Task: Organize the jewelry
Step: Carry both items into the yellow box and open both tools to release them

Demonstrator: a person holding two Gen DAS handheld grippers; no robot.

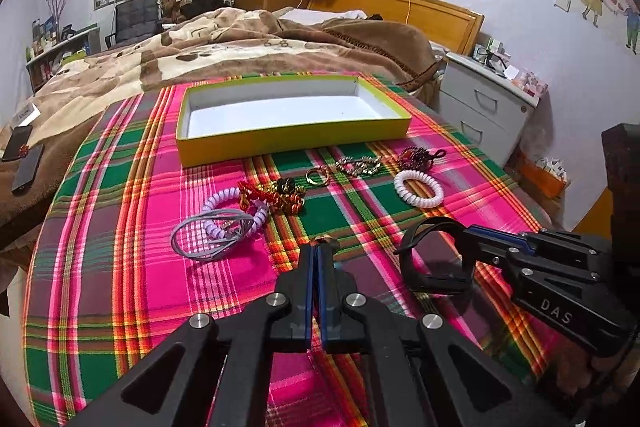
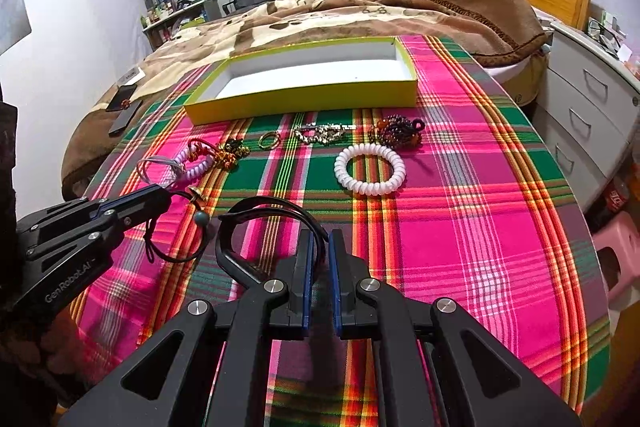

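Closest in, both tools are loaded. The right gripper (image 2: pixel 319 239) has its 2 jaws nearly together, pinching a black headband (image 2: pixel 240 227) whose arc sweeps out to the left above the plaid tablecloth (image 2: pixel 460 227); from the left wrist view that same black headband (image 1: pixel 424 255) hangs off the tips of the right gripper (image 1: pixel 466 247), and it looks clear of the cloth. The left gripper (image 1: pixel 319 247) is clamped almost fully closed on a beaded cord (image 2: pixel 192 227), a thin black loop with a gold bead at the tips and a dark bead dangling below.

My read: the carry to the box comes next. To do it well, keep both pinches firm, lift the dangling loop clear of the cloth so it doesn't snag, and bring 1 piece over at a time.

Farther out, the loose pieces wait in a row: a grey cord loop (image 1: pixel 208 237) touching a lilac coil band (image 1: pixel 236 211), a red-and-gold braided piece (image 1: pixel 276 197), a small gold ring (image 1: pixel 317 177), a silver chain (image 1: pixel 358 165), a dark bead cluster (image 1: pixel 418 159) and a white coil band (image 1: pixel 418 189).

Beyond them sits the yellow box (image 1: pixel 296 137), white inside, nothing in it yet. Open the jaws low over its floor.
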